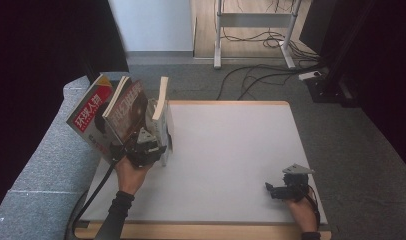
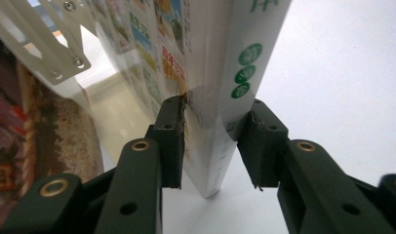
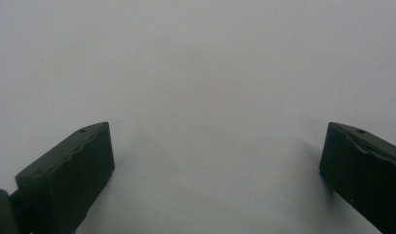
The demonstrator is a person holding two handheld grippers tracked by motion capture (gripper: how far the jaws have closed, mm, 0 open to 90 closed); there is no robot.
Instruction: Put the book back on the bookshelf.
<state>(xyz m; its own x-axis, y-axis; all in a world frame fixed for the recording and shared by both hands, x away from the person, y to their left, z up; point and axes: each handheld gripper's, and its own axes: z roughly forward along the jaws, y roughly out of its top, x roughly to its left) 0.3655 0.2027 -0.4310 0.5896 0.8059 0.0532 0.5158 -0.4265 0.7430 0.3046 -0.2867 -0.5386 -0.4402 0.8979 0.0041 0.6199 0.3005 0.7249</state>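
A: What does your left claw [image 2: 208, 139] hold?

B: My left claw grips a white book [image 2: 220, 97] by its lower edge. One jaw presses on the cover with the colourful pictures, the other jaw presses on the white side with three green round marks. The book stands almost upright on the desk [image 1: 231, 160], at the left part of it.

A: Are there other books close to it?

B: Yes. In the high view my left claw [image 1: 143, 145] is low in front of a small row of books. The white book [image 1: 163, 117] is the right one of the row. Just beside it to the left leans a brown book [image 1: 126, 112], and further left a magazine with a red title block [image 1: 91, 117] leans the same way. A metal bookend [image 2: 49, 44] is between the white book and the brown one.

A: And your right claw?

B: My right claw [image 1: 272, 190] rests near the right front corner of the desk, well apart from the books. Its jaws stand wide and nothing is between them, only the white desk surface [image 3: 210, 73].
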